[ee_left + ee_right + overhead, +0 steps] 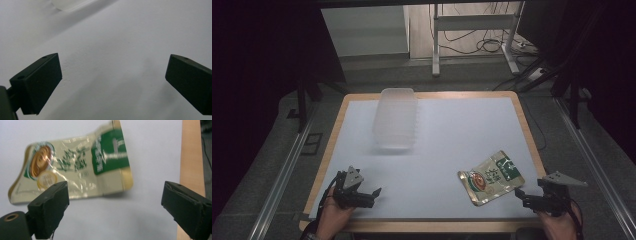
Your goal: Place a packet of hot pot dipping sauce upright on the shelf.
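At the lower left of the high view the left gripper (371, 193) rests low over the white table cover (452, 135), held by a hand (333, 216) that comes in from the bottom edge; in the left gripper view (112, 77) its two black jaws stand wide apart with nothing between them, only bare white surface, and neither jaw touches any object. A pale blurred curve at the top left of that view is too soft to name with certainty. Farther up the high view, left of centre, a clear plastic container (396, 118) sits on the cover near the table's far edge, its walls see-through and its inside hard to read. Right of centre, toward the lower part of the frame, a flat snack pouch (491, 178) in cream and green lies on the cover. Just beside its lower right corner is the right gripper (520, 194); the right gripper view (115, 200) shows its jaws spread wide and empty, the pouch (75, 170) lying just beyond them, blurred, its print unreadable. The wooden table edge (191, 157) runs down the right side of that view.
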